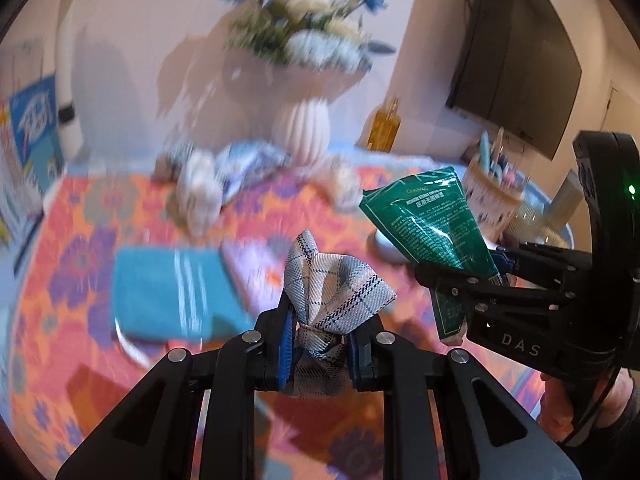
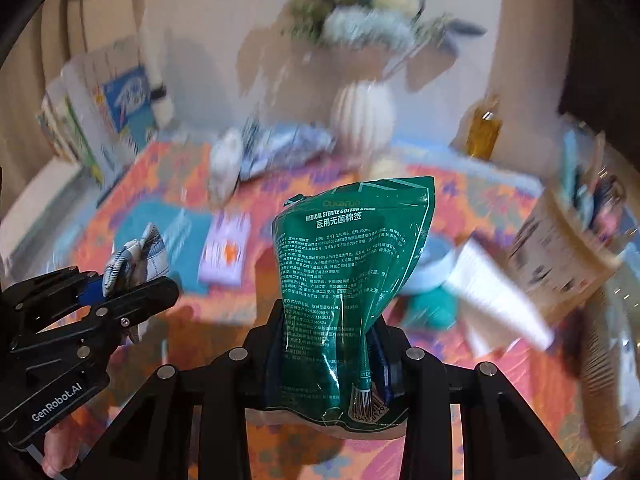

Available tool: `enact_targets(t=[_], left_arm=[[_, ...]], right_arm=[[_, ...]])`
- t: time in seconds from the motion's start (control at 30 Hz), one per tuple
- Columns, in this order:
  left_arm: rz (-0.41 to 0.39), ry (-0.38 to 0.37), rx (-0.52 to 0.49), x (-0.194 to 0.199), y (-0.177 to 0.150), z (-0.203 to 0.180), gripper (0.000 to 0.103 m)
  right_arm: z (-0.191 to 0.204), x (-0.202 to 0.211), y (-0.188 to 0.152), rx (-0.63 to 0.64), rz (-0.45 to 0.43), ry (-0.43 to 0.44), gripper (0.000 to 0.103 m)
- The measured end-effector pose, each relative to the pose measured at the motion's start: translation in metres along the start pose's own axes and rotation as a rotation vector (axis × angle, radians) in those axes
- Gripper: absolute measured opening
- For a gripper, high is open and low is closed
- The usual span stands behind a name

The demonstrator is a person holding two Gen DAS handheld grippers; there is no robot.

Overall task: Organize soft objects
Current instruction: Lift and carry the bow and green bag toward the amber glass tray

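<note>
Above the flower-patterned counter (image 1: pixel 60 280) you hold two soft things at once, both clear of the surface. Your left tool (image 1: pixel 322 350) is nearly closed, its blue pads pinching the bunched lower end of a plaid cloth (image 1: pixel 336 284); the free folds stand up and away from you, so its long axis runs roughly along the tool's fingers, tip pointing toward the far vase (image 1: pixel 302 128). Your right tool (image 2: pixel 332 368) grips a green cotton-swab pouch (image 2: pixel 352 264) by its crumpled lower end, barcode nearest the pads; the pouch's long axis also follows the fingers, its sealed top edge pointing up and far, leaning slightly right. In the left wrist view the same pouch (image 1: pixel 432 220) juts up and to the left from the right tool (image 1: pixel 496 276), just right of the cloth and apart from it.

Progress, as a judgement: two items are picked up, none visibly placed. Left on the counter are a folded teal towel (image 1: pixel 172 292) at near left, a lilac packet (image 2: pixel 224 252) beside it, and a pale crumpled bundle (image 1: pixel 200 192) with blue-patterned cloth (image 1: pixel 252 164) near the vase. A printed container (image 2: pixel 560 240) stands at far right; whether it is the destination cannot be told. Motion blur hides finer detail of the background.
</note>
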State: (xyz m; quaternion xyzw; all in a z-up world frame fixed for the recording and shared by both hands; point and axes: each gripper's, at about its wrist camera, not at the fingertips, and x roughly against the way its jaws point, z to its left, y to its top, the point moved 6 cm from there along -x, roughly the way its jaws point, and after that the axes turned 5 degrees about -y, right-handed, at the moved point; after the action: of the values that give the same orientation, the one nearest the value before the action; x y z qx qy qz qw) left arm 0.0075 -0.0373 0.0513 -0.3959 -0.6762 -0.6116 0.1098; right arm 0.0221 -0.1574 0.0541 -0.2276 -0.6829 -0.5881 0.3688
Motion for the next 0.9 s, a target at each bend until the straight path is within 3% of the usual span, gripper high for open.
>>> enact_targets(t=[0.17,0.4,0.63,0.9], left_arm=[[-0.038,-0.017,-0.036,-0.007,0.05,-0.025,0.018],[-0.082,-0.119,-0.086,-0.023,0.098,-0.091,0.018],[-0.085,-0.244,-0.209,-0.05,0.132,-0.184,0.018],[-0.047,-0.393,-0.337,-0.083,0.125,-0.277,0.018]], right_arm=[[-0.039,0.027,0.033,-0.089,-0.085,-0.024,0.036],[-0.118,0.076,0.045,-0.254,-0.179,-0.079,0.036],[-0.218,0.123,0.029,-0.446,-0.252,-0.168,0.036],[-0.3,0.124,-0.01,-0.61,-0.195,-0.267,0.038]])
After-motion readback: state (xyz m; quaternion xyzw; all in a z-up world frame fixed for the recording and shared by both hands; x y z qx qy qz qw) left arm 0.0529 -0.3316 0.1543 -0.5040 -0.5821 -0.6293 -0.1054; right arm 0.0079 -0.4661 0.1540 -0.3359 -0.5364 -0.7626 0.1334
